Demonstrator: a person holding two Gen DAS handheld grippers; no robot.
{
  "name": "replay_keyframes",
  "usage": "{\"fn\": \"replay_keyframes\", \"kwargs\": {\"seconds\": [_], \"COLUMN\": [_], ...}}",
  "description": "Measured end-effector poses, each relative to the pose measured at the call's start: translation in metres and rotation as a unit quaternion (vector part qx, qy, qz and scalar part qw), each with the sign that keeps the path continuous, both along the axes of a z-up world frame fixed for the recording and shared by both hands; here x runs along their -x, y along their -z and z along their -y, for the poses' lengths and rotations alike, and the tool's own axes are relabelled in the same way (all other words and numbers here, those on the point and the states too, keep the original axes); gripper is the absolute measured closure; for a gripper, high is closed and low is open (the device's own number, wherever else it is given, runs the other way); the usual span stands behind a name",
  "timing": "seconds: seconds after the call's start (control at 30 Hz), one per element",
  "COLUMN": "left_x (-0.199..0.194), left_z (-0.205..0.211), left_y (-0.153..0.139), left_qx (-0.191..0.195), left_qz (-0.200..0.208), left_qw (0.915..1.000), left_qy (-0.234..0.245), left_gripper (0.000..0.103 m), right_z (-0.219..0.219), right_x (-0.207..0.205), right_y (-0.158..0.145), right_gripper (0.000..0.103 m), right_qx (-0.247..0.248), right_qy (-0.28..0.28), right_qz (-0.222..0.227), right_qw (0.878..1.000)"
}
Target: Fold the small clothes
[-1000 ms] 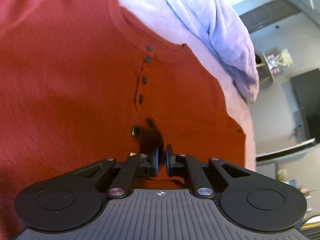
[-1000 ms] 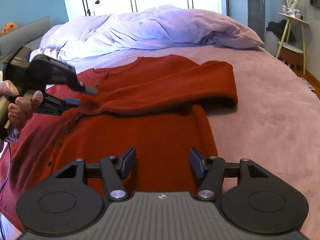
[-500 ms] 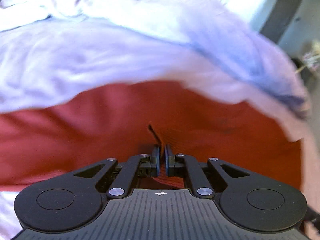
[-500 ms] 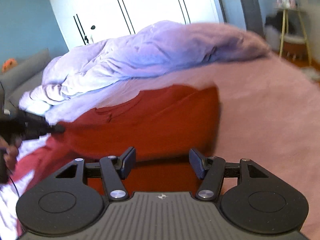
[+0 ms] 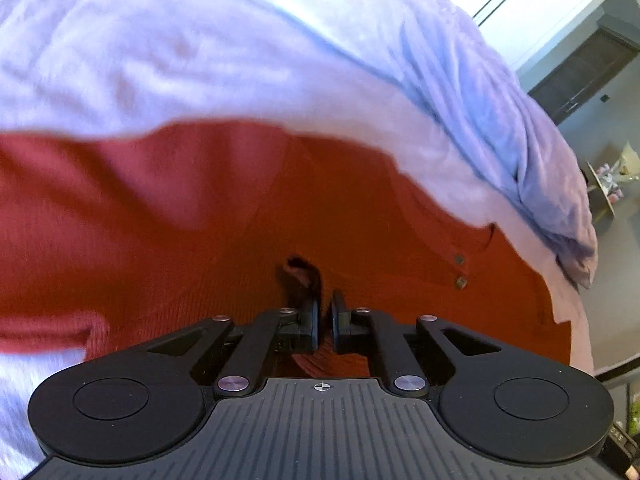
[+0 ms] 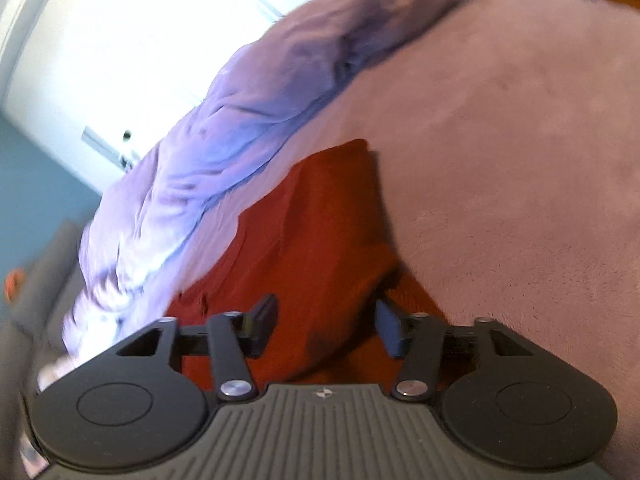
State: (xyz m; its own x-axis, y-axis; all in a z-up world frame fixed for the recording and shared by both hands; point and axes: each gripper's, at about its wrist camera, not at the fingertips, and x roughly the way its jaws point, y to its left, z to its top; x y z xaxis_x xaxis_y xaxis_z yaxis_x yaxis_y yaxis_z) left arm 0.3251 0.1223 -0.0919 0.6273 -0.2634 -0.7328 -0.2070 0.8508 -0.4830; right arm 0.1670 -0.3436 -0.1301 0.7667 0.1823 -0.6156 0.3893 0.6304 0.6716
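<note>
The rust-red knitted sweater with small dark buttons [image 5: 360, 216] lies spread on the pink plush bedspread [image 6: 520, 160], just below the rumpled lavender duvet [image 5: 400, 40] heaped at the head of the bed. Over on the left, the black left gripper [image 5: 325, 322] has its jaws pinched almost together on a fold of the red knit, a little tuft of fabric poking up past the fingertips. On the right, the black right gripper [image 6: 326, 322] is tilted over the sweater's folded edge, jaws closing at a middling width, a hump of the red fabric bulging between them; blur hides whether the pads press it yet. White wardrobe doors [image 6: 120, 60] glare behind.
</note>
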Motion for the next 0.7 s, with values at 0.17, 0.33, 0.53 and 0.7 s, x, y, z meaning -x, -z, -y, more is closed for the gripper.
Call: {"fn": "replay_keyframes", "kwargs": {"seconds": [0.17,0.33,0.53,0.7], "left_x": [0.003,-0.004,0.008,0.014], "left_z": [0.001,-0.006,-0.018,-0.022], "left_y": [-0.03,-0.015,0.001,-0.004], "left_qx": [-0.027,-0.095,-0.09,-0.063], "left_qz": [0.088,0.055,0.029,0.037], "left_qw": [0.9958,0.9939,0.9954,0.9969], "left_qy": [0.004,-0.01,-0.014,-0.029], "left_gripper": [0.096,0.096,0.09,0.07], "right_z": [0.002,-0.011,-0.002,-0.02], "right_x": [-0.01,-0.005,0.005,-0.008], "right_y": [0.0,-0.011,-0.014,-0.048], "right_gripper": [0.092,0.092,0.085,0.083], "right_qx": [0.021,0.074,0.098,0.226], "right_qy": [0.01,-0.024,-0.056,-0.081], "right_qz": [-0.005,0.034,-0.015,-0.004], "right_qw": [1.0,0.996,0.994,0.971]}}
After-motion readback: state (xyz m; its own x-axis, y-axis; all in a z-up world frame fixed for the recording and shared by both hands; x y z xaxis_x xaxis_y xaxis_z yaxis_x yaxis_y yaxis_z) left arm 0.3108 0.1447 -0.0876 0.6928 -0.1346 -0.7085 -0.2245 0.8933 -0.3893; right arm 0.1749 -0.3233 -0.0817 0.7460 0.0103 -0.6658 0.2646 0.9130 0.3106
